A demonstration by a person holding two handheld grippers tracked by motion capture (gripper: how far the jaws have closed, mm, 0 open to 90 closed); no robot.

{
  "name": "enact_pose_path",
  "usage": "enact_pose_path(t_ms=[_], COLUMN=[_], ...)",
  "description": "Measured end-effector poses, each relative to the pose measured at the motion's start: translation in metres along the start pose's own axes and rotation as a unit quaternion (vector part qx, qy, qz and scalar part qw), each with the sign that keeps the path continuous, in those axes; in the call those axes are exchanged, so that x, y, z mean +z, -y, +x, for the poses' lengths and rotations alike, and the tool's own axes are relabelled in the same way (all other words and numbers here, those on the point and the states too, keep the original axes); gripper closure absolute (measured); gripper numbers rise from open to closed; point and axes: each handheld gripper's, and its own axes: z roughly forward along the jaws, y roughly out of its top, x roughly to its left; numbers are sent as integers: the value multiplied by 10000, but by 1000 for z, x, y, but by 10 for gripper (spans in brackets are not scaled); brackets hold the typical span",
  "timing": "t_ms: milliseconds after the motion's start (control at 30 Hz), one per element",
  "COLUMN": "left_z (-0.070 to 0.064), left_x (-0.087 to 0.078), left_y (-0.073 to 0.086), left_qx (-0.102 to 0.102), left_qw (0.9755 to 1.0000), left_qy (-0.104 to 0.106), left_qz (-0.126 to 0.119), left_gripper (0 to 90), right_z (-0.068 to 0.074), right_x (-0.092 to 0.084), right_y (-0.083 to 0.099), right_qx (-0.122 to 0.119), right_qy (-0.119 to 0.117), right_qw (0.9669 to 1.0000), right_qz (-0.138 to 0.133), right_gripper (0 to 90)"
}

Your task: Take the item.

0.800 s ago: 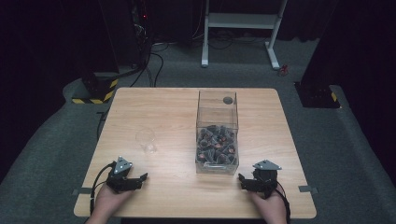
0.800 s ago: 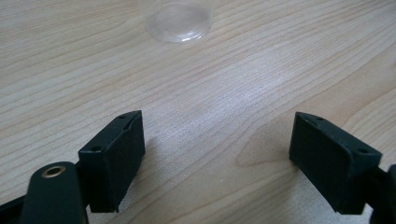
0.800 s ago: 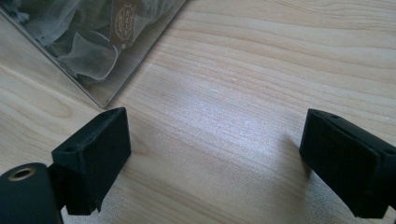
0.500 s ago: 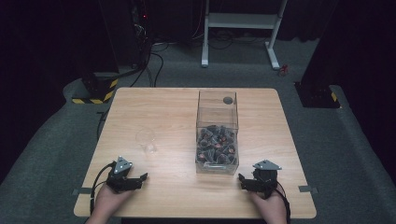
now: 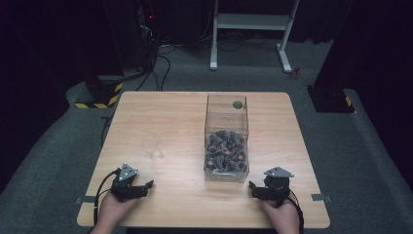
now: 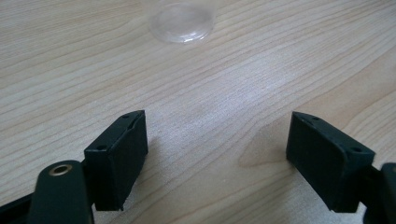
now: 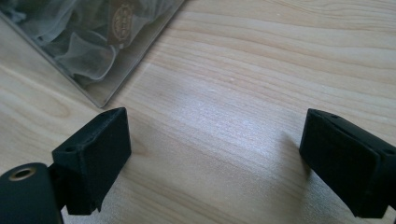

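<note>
The clear box (image 5: 226, 141), part full of small dark wrapped pieces, stands upright on the wooden table (image 5: 185, 112). The clear cup (image 5: 152, 146) stands well to the box's left. The left gripper (image 5: 146, 185) rests nearer the person than the cup, jaws spread wide over bare wood. The right gripper (image 5: 253, 186) sits just beside the box's near right corner, jaws spread, gripping nothing.

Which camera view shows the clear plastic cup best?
The high view: the whole clear cup stands upright on the table, left of the clear box. The left gripper view shows just its base at the top edge.
</note>
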Motion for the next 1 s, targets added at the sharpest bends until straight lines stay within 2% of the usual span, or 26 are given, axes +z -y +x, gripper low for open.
enact_pose_path(t_ms=[333,467,1000], left_z=[1,0,-5], left_x=[-1,-3,-11], left_y=[-1,-1,-5], left_qx=[-10,2,-21], left_qw=[10000,10000,9993], left_qy=[62,52,227], left_qz=[28,-43,-309], left_gripper=[227,230,224], right_z=[1,1,1], right_x=[0,0,0], right_y=[0,0,0], right_qx=[16,38,41], right_qy=[18,17,15], right_qw=[10000,10000,10000], right_qz=[2,9,9], right_gripper=[86,86,86])
